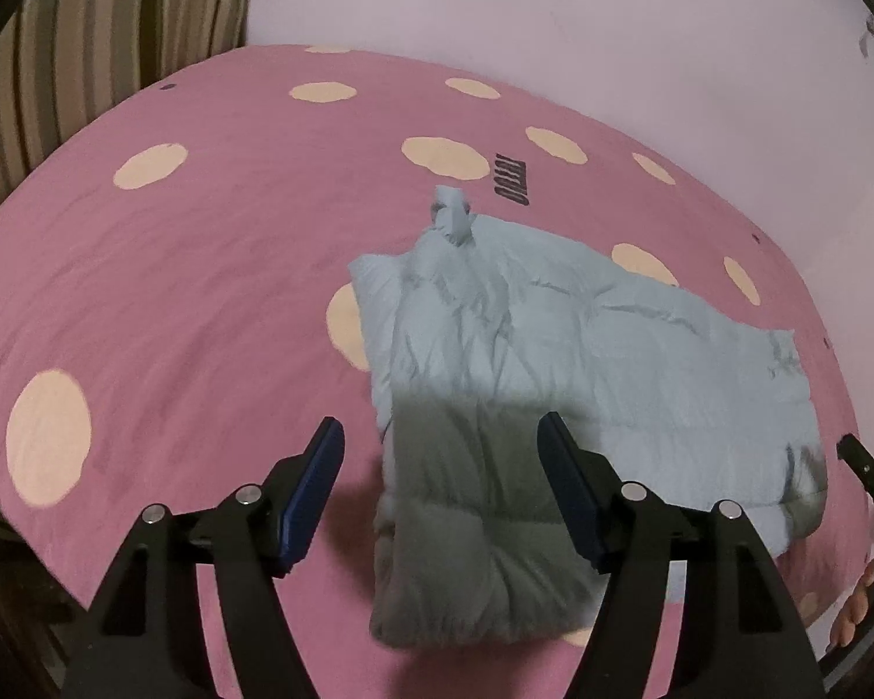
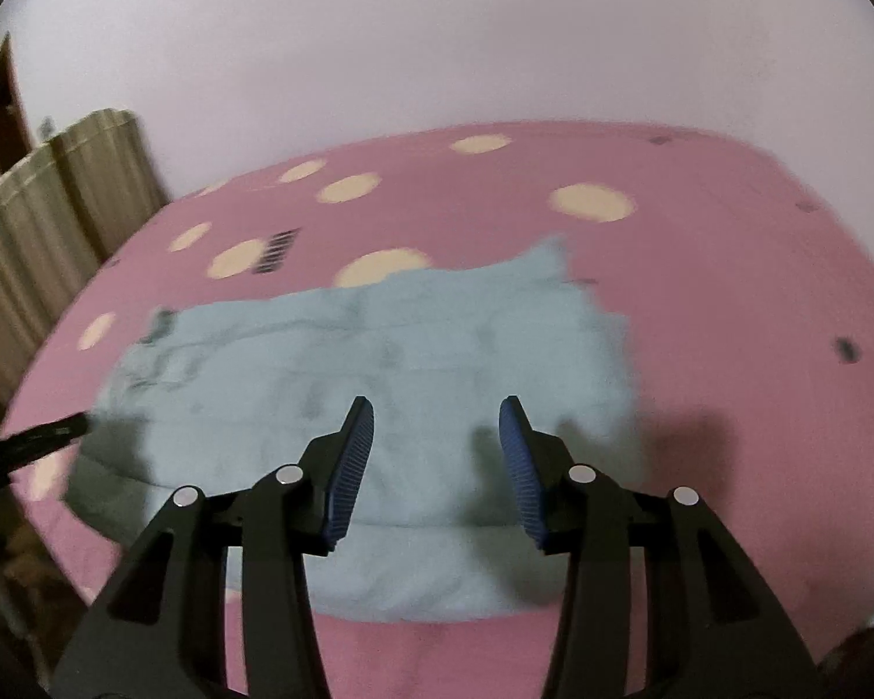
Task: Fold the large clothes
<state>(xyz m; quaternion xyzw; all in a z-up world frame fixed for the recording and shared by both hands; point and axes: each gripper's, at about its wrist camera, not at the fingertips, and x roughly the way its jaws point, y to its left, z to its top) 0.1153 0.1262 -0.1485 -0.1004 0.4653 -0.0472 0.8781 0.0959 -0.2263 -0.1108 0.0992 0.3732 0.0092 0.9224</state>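
left gripper [image 1: 440, 437]: jaws wide apart, empty, above folded light-blue puffer jacket [image 1: 553, 338] | right gripper [image 2: 437, 419]: jaws parted, empty, over jacket | jacket lies on pink dotted bedsheet [image 1: 175, 291]

- Left wrist view: angled down, close above pale blue padded jacket [image 1: 553, 361] on pink dotted bedsheet [image 1: 175, 303].
- Right wrist view: same, from jacket's [image 2: 379, 361] opposite side; both share jacket, bedsheet [image 2: 699, 291].

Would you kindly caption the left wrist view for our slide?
Open left gripper hovers above a folded pale-blue padded jacket on a pink dotted bedsheet.
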